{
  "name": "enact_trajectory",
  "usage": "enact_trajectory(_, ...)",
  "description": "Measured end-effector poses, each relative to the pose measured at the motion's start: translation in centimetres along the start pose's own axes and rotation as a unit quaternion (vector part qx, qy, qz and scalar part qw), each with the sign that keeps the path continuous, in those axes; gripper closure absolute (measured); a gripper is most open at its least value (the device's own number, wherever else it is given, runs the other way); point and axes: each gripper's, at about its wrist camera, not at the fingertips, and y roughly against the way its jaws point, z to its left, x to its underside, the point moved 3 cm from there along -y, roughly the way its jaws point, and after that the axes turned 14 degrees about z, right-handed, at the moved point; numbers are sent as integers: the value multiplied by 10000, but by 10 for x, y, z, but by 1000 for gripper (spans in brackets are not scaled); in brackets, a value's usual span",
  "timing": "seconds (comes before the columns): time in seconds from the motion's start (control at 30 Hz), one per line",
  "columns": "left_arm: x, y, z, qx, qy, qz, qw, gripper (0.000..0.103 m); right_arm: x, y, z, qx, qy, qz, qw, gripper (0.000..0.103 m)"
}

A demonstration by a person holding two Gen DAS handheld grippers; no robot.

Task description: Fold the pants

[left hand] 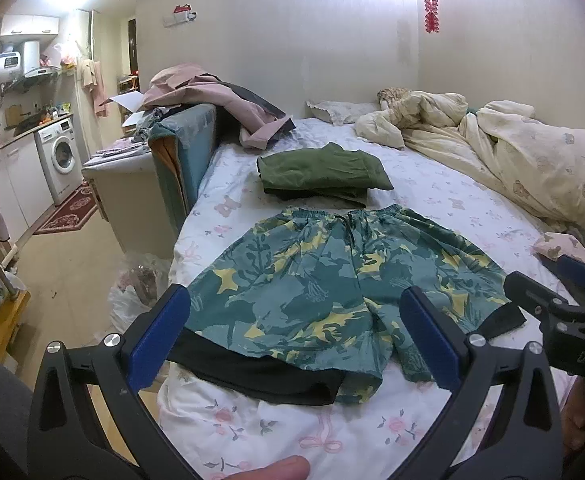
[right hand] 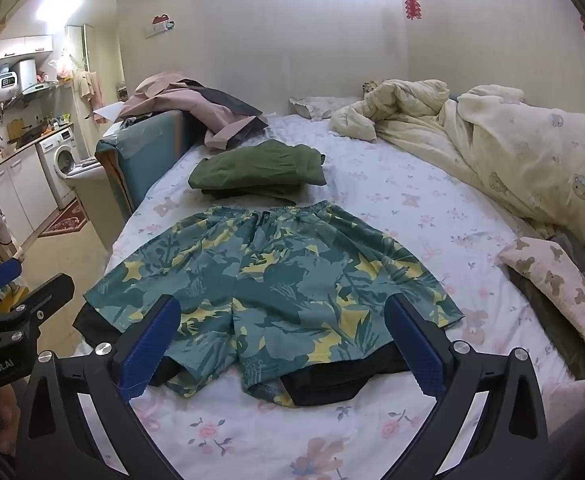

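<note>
Left wrist view has the teal-and-yellow floral print shorts with the black inner lining [left hand: 332, 280] lying flat in the lower middle of the frame, on the white floral bedsheet [left hand: 252, 432], waistband toward the top and both legs pointing down at the camera. Nothing's been folded on this pair yet as far as I can tell: both legs are spread side by side and the black lining sticks out past the hems.

Just above them, toward the centre of the frame, sits a neat stack of folded olive-green garments [left hand: 320, 170], so I'd guess that part of the pile is already done.

The left gripper [left hand: 296, 336] has its blue pads spread wide with nothing between them, hovering over the near hems. Same deal in the right wrist view: the right gripper [right hand: 282, 344] is gaping apart and empty.

So basically the whole fold is left for these shorts, probably starting by bringing one leg over the other.
</note>
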Motion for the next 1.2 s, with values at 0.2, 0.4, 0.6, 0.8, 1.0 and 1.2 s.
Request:
enact_trajectory(0.2,-2,0,2,19,117,41,9999,0,1,0,-5,-87,-84,30,9999,0)
enact_trajectory(0.4,0,-3,5,18,190,140,9997,0,0,0,-7,-131,-150,36,9998,0)
enact_trajectory(0.6,-1,-5,5,57,203,160,9996,0,0,0,-7,-130,-155,44,9998,0)
enact_trajectory(0.8,0,-5,6,53,215,157,9996,0,1,-1,-5,-136,-161,53,9998,0)
enact_trajectory(1.0,0,-5,5,60,235,134,9996,0,0,-1,-5,-136,-145,68,9998,0)
enact_trajectory(1.2,0,-5,5,56,236,140,9996,0,0,-2,-5,-89,-134,35,9999,0)
